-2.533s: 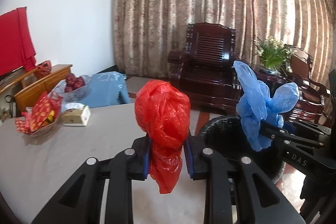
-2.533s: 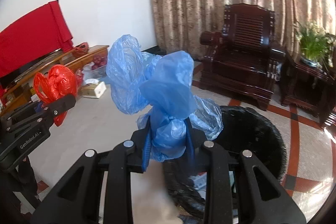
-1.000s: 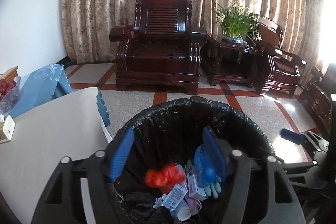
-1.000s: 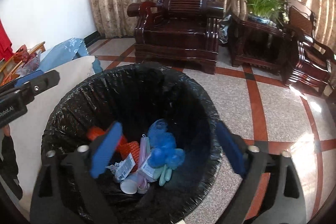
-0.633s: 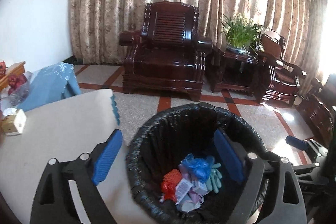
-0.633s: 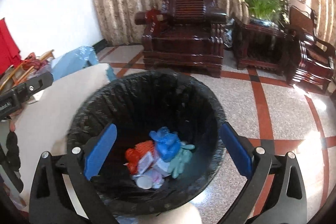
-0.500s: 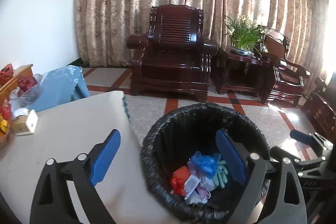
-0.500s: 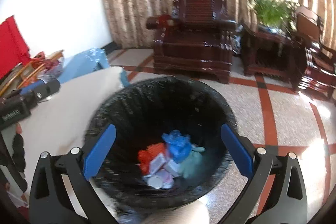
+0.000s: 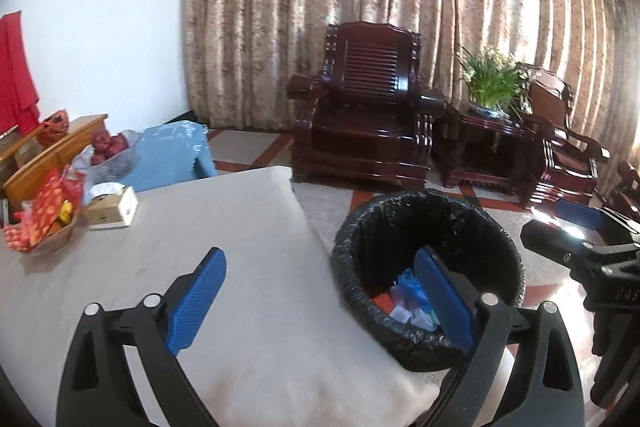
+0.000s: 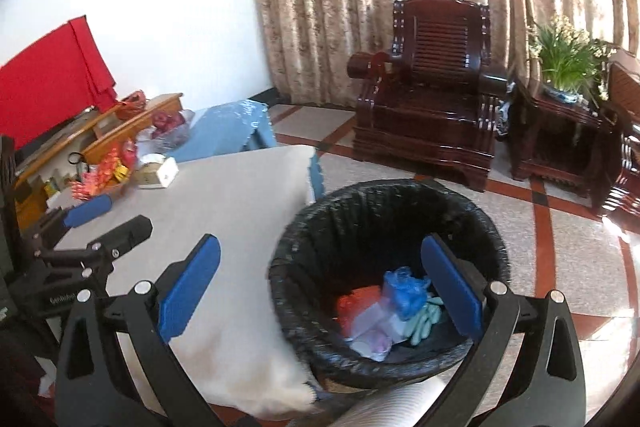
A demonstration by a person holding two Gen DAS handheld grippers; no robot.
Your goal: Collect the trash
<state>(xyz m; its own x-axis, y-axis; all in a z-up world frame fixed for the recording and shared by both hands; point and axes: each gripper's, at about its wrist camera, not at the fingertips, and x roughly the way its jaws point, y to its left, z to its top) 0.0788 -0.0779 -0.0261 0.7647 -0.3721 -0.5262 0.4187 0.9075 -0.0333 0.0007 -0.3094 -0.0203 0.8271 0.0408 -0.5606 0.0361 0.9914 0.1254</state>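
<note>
Trash bin (image 10: 384,211) just beside table edge (image 10: 304,171)

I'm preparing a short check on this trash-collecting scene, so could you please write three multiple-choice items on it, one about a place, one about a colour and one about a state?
1. Where does the blue bag lie?
A. On the table
B. Inside the trash bin
C. On the armchair

2. What colour is the liner of the trash bin?
A. Black
B. White
C. Green

3. How do the two hand-held grippers stand?
A. Both shut on bags
B. One open, one shut
C. Both open and empty

Answers:
1 B: it rests among the rubbish inside the bin, beside the red bag.
2 A: the crinkled film over the rim is black.
3 C: the left hand-held gripper and the right hand-held gripper show wide-spread blue pads with nothing between them.
</note>
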